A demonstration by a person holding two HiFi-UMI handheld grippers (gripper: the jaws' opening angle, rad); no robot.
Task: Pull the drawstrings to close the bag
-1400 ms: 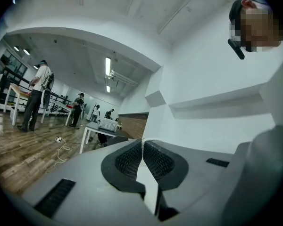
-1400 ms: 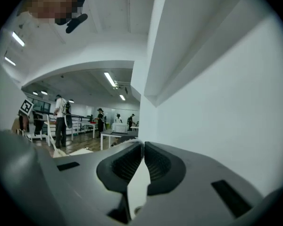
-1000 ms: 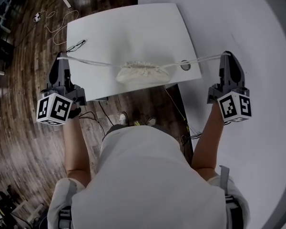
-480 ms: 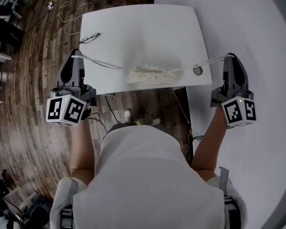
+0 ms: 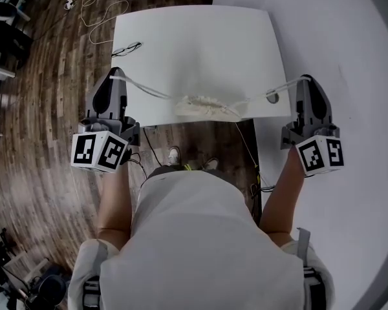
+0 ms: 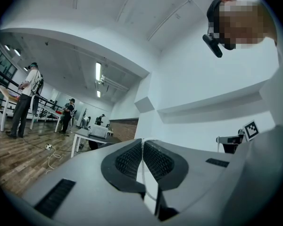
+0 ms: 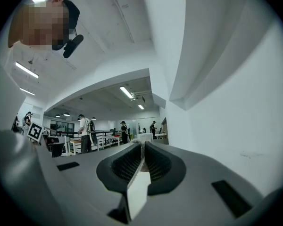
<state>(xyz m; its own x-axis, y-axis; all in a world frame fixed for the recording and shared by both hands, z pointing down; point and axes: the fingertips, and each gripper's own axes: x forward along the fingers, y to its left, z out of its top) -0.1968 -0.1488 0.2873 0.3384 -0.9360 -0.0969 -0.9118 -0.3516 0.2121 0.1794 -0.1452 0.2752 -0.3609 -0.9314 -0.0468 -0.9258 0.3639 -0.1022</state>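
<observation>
The left gripper [image 5: 116, 77] and right gripper [image 5: 305, 82] are each pinching a cord [image 5: 149, 91] taut, so an uneven pull is risking dragging the bag [image 5: 204, 105] off the table [image 5: 194, 37] edge.

Bright, even indoor light. The head view bows strongly toward its edges; the white desk [image 5: 194, 50] carries only faint, soft shadow. Both gripper views are round fisheye frames with black corners, ceiling strip lights [image 6: 97, 72] glaring.
</observation>
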